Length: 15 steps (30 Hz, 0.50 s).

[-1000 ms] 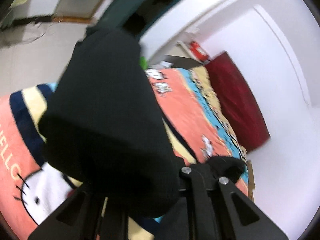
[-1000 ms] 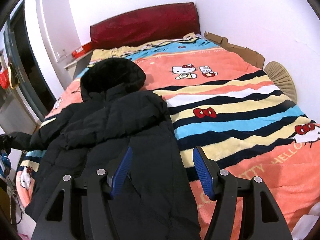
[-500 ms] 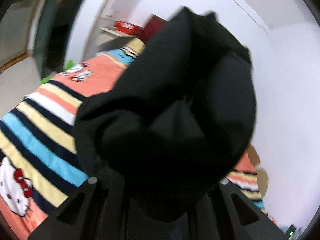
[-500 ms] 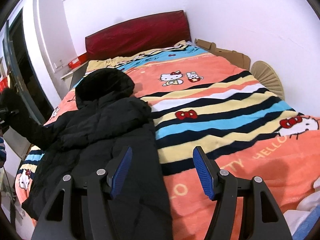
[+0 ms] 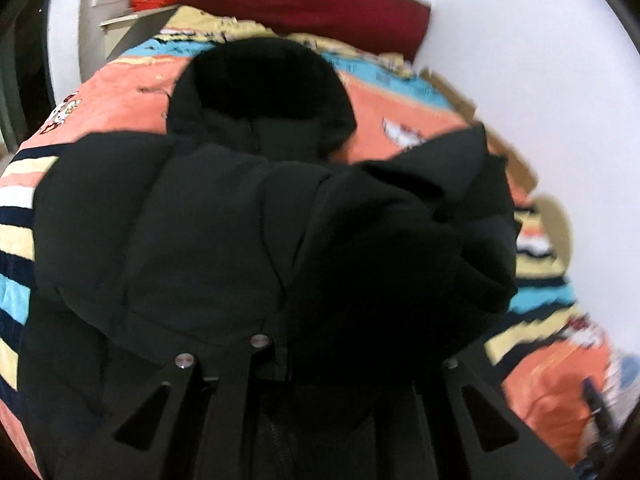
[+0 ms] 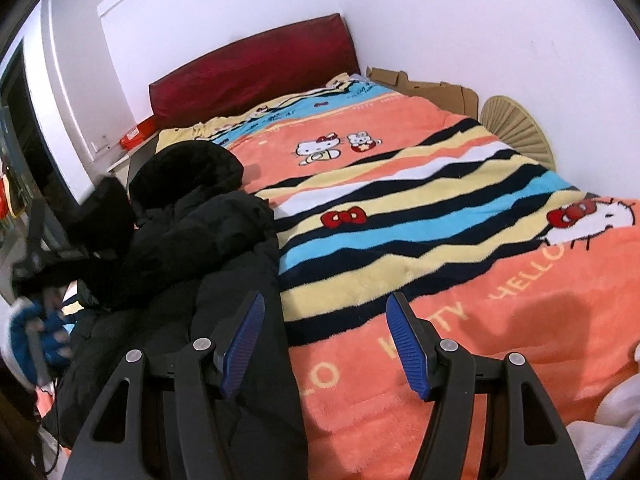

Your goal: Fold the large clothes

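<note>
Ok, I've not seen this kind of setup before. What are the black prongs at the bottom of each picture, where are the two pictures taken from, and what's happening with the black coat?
There is no robot here. A person carries a two-finger gripper in each hand, each with a wide-angle camera looking along its fingers. The prongs are those fingers.

The right-hand view shows the right gripper with its blue pads apart and empty. It hovers over a bed spread with a striped orange cartoon-cat blanket. A black puffy hooded coat lies on the blanket's left side.

In the left-hand view, the left gripper is buried under the coat's black sleeve, which it holds raised over the coat's body. Its jaws have just eased open slightly, with the sleeve between them.
</note>
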Each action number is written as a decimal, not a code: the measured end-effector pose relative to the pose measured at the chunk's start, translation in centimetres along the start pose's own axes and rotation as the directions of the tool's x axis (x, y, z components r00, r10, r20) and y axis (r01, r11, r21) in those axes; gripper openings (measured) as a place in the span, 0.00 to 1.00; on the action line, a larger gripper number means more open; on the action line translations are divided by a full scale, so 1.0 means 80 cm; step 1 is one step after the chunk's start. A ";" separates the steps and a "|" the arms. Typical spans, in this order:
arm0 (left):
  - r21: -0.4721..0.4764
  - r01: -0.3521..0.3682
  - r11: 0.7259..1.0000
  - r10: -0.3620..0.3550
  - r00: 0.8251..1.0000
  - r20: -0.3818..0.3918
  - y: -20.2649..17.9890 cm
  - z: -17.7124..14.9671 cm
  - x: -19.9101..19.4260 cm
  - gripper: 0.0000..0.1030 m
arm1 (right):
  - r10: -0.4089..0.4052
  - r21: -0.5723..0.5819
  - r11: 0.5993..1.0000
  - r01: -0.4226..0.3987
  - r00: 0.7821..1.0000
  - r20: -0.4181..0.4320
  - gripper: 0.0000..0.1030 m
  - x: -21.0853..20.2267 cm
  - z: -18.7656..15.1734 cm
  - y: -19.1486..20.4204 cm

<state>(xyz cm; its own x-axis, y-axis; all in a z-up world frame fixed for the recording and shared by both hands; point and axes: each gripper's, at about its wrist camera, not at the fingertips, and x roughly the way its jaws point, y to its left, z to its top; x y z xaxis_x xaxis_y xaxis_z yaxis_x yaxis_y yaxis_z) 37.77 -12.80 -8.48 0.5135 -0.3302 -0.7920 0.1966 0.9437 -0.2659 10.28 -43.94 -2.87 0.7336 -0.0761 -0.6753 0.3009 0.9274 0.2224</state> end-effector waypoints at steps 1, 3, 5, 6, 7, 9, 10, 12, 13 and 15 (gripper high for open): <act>0.017 -0.011 1.000 0.012 0.999 -0.035 -0.006 -0.007 0.014 0.18 | 0.000 0.001 1.000 0.000 1.000 -0.004 0.61 0.002 -0.001 0.000; 0.044 -0.018 0.999 0.021 0.998 -0.059 -0.024 -0.010 0.034 0.30 | 0.002 0.001 1.000 -0.002 1.000 -0.015 0.61 0.007 -0.004 0.001; 0.083 -0.030 0.996 0.035 0.998 -0.054 -0.034 -0.013 0.030 0.36 | 0.005 -0.002 1.000 -0.005 1.000 -0.020 0.61 0.009 -0.006 0.004; 0.094 -0.031 0.995 0.036 0.998 -0.052 -0.032 -0.011 0.030 0.41 | 0.006 -0.004 1.000 -0.006 1.000 -0.019 0.61 0.009 -0.006 0.005; 0.107 -0.024 0.994 0.029 0.998 -0.049 -0.039 -0.011 0.025 0.42 | 0.007 -0.005 1.000 -0.008 1.000 -0.017 0.61 0.008 -0.005 0.006; 0.116 -0.015 0.993 0.020 0.999 -0.046 -0.039 -0.010 0.024 0.45 | 0.011 -0.010 1.000 -0.011 1.000 -0.007 0.61 0.004 -0.004 0.010; 0.121 -0.005 0.993 0.010 0.999 -0.043 -0.044 -0.010 0.016 0.46 | 0.016 -0.015 1.000 -0.016 1.000 -0.001 0.61 0.000 -0.003 0.014; 0.127 0.027 0.992 -0.021 0.999 -0.043 -0.042 -0.020 -0.012 0.50 | 0.025 -0.028 0.999 -0.024 1.000 0.008 0.62 -0.005 -0.002 0.022; 0.131 0.060 0.990 -0.054 0.997 -0.048 -0.045 -0.020 -0.022 0.50 | 0.030 -0.036 0.999 -0.029 1.000 0.010 0.62 -0.007 -0.002 0.027; 0.149 0.122 0.981 -0.113 0.991 -0.067 -0.054 -0.022 -0.039 0.51 | 0.046 -0.052 0.998 -0.046 0.999 -0.002 0.63 -0.008 -0.005 0.039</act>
<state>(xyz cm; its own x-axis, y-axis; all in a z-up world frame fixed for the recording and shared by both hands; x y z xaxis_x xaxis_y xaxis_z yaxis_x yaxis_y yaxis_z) 33.82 -15.78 -5.85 0.4306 -0.4330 -0.7919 0.3805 0.8827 -0.2758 10.51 -40.83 -1.99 0.7456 -0.0331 -0.6656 0.2351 0.9476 0.2162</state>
